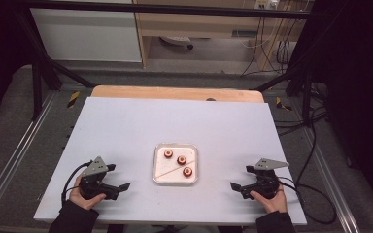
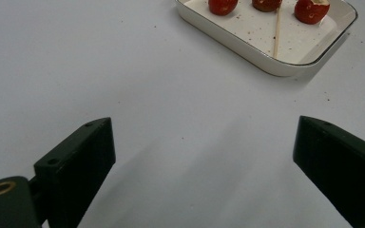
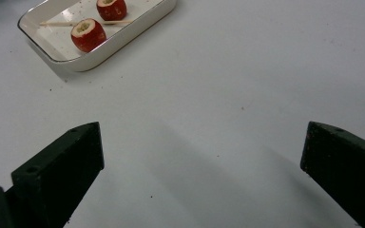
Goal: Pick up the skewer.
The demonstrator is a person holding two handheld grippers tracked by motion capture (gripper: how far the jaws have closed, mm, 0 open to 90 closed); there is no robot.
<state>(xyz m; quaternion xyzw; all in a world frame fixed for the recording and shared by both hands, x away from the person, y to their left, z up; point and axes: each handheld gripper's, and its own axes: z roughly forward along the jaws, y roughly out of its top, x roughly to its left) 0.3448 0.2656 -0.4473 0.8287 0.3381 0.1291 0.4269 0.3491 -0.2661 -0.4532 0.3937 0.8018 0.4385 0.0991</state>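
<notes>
You held both grippers low on the tabletop (image 1: pixel 126 126), one on each side of the white tray (image 1: pixel 156 167), well apart from it. The left gripper (image 1: pixel 121 187) had its fingers spread wide with nothing between them, and so did the right gripper (image 1: pixel 235 187).

The tray sat between your hands, holding three cored red fruits (image 1: pixel 181 160) and a thin wooden skewer (image 1: pixel 167 171) lying flat on its floor. The skewer looked like the harder pick: a shallow approach, pinching near one end while the other gripper steadied a fruit, would probably have served best.

From the right gripper view, two fruits (image 3: pixel 88 34) showed and the tray's far end was cut off. Whether the skewer's tip was sharp was too small to tell.
</notes>
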